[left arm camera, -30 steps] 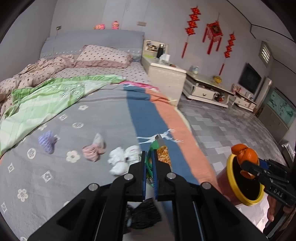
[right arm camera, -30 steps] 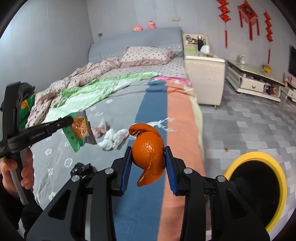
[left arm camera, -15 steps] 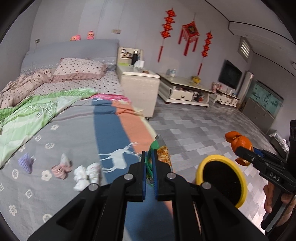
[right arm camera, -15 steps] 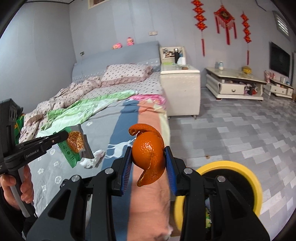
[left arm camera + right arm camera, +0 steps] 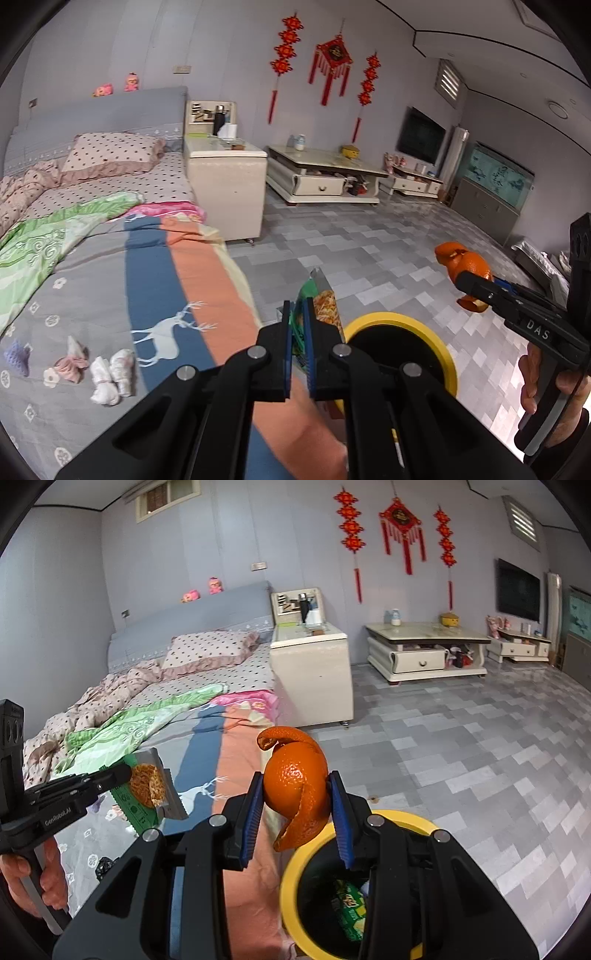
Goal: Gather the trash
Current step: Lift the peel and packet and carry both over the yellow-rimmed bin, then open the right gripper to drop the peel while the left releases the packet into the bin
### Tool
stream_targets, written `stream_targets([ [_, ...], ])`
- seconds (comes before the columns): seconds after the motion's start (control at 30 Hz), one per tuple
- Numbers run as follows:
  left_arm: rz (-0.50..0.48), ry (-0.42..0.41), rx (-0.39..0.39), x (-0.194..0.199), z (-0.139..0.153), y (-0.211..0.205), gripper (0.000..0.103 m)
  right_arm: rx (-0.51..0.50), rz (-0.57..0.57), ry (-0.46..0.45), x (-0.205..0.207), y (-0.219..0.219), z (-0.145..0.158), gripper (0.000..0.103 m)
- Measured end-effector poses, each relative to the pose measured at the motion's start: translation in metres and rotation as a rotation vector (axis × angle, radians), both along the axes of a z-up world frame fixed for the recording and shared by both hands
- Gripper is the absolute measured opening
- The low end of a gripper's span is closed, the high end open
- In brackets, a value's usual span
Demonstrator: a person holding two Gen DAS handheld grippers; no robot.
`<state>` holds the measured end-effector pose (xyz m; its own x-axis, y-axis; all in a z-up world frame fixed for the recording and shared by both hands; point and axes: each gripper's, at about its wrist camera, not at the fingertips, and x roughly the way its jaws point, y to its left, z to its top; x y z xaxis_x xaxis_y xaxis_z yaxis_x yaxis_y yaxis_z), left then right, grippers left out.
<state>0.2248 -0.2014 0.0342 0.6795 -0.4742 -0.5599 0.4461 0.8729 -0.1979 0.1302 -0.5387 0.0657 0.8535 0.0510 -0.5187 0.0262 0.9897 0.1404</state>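
Note:
My left gripper (image 5: pixel 298 321) is shut on a green snack wrapper (image 5: pixel 320 306), held just left of the yellow-rimmed trash bin (image 5: pixel 439 332); the wrapper also shows in the right wrist view (image 5: pixel 149 792). My right gripper (image 5: pixel 297 794) is shut on an orange peel (image 5: pixel 297 786) above the bin's rim (image 5: pixel 291 871). The peel also shows in the left wrist view (image 5: pixel 463 264), right of and above the bin. A green packet (image 5: pixel 349 908) lies inside the bin. Crumpled tissues (image 5: pixel 110 376), a pink wad (image 5: pixel 70 363) and a purple wad (image 5: pixel 16 356) lie on the bed.
The bed's orange-and-blue cover (image 5: pixel 192 280) runs along the left, with the bin on the tiled floor (image 5: pixel 369 251) beside its edge. A cream bedside cabinet (image 5: pixel 225 184) and a low TV table (image 5: pixel 325 177) stand further back. A black crumpled item (image 5: pixel 105 867) lies on the bed.
Both grippers swung right, away from the bed toward the floor and bin. The bin now sits directly under the right gripper and close by the left one. Both grips are unchanged.

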Motion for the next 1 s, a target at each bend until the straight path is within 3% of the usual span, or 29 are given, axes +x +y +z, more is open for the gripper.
stream_targets([
  [0.43,-0.087,0.024,0.045,0.008,-0.027,-0.069,0.005,0.028,-0.068,0.036,-0.008,-0.050,-0.015,0.034],
  [1.0,-0.146,0.148,0.066,0.031,-0.090,-0.128,0.005,0.089,-0.132,0.151,0.019,-0.096,-0.085,0.034],
])
